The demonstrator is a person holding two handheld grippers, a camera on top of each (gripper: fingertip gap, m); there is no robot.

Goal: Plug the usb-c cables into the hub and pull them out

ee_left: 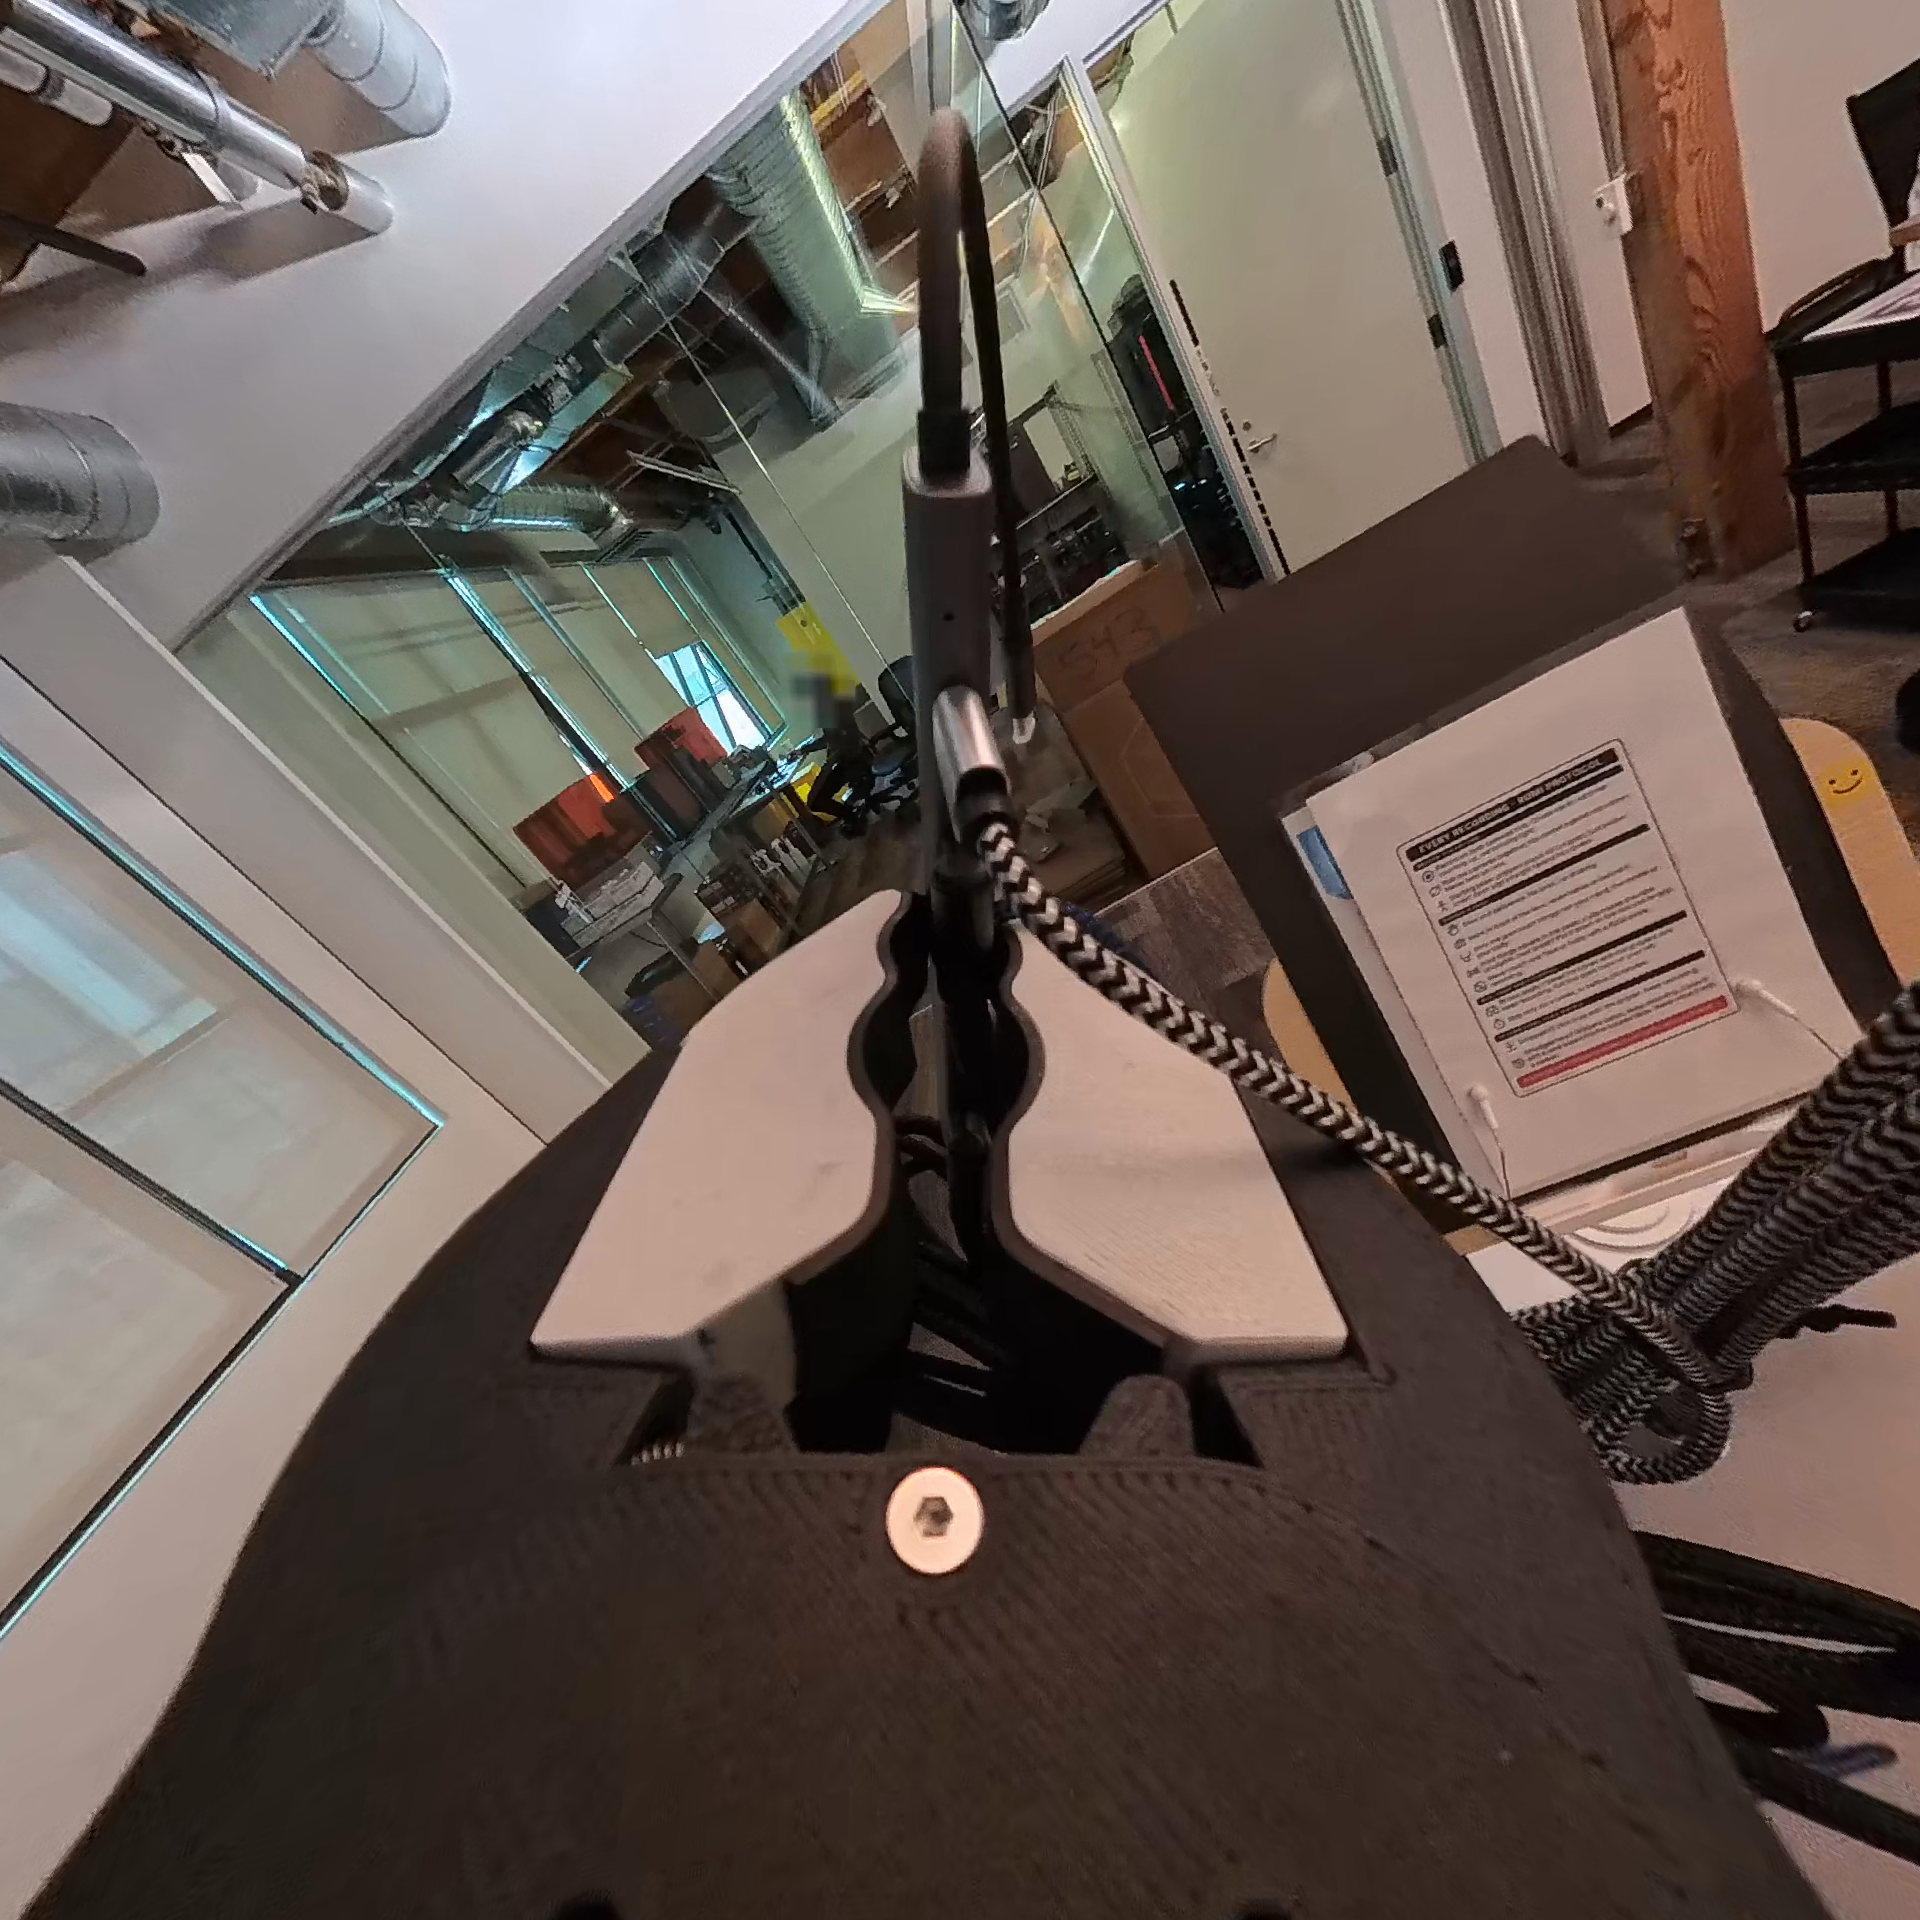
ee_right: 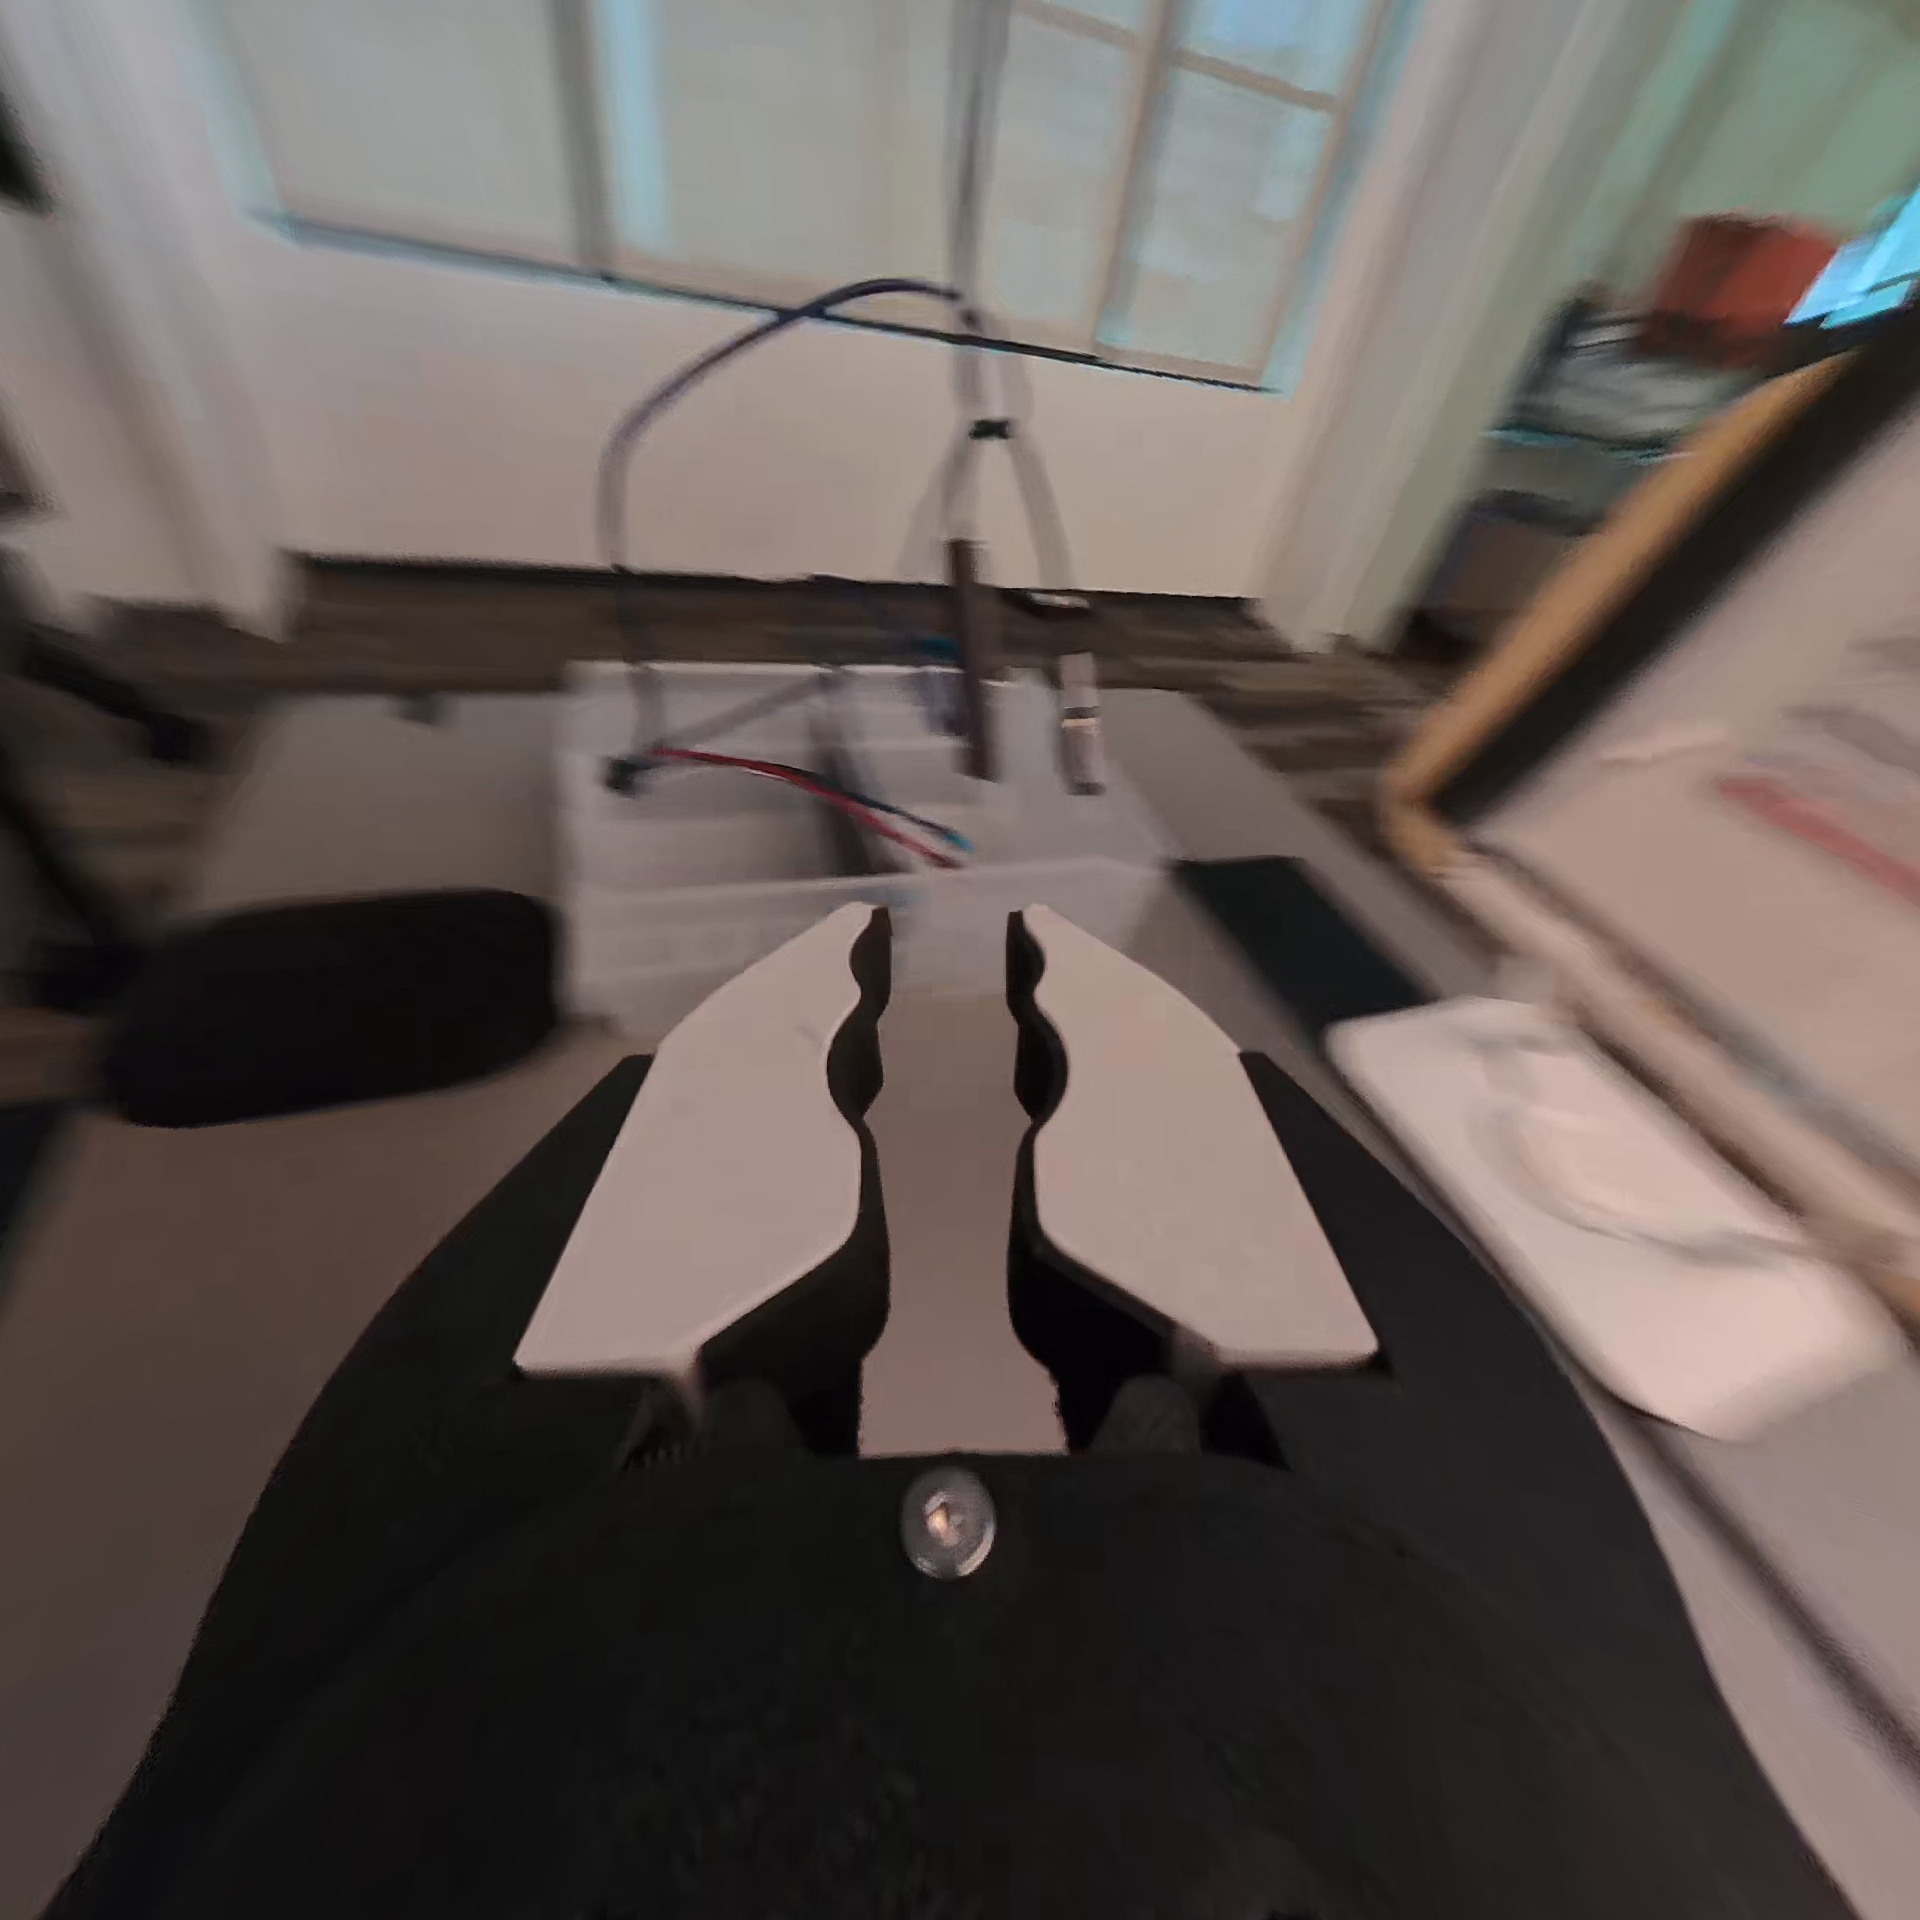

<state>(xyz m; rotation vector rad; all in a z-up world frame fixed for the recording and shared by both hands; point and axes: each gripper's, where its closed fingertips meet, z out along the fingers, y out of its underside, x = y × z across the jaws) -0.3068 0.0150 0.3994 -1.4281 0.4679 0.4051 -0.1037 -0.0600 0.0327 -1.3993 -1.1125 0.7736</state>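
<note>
In the left wrist view my left gripper (ee_left: 956, 914) is shut on the lower end of a slim grey hub (ee_left: 945, 582) and holds it edge-on, pointing up and away. A silver usb-c plug (ee_left: 966, 743) sits in the hub's side. Its black-and-white braided cable (ee_left: 1195, 1060) runs down to the right. The hub's own black lead (ee_left: 951, 208) loops over the top and hangs beside it. In the blurred right wrist view my right gripper (ee_right: 948, 920) is open and empty above the table.
A bundle of braided cables (ee_left: 1662, 1351) lies at the right on the table. A black board with a white printed sheet (ee_left: 1558, 914) stands behind it. Ahead of the right gripper are a clear bin with wires (ee_right: 727, 862), a black object (ee_right: 332, 997) and a white pad (ee_right: 1558, 1195). Spacing between my two grippers at the tips: around 45 cm.
</note>
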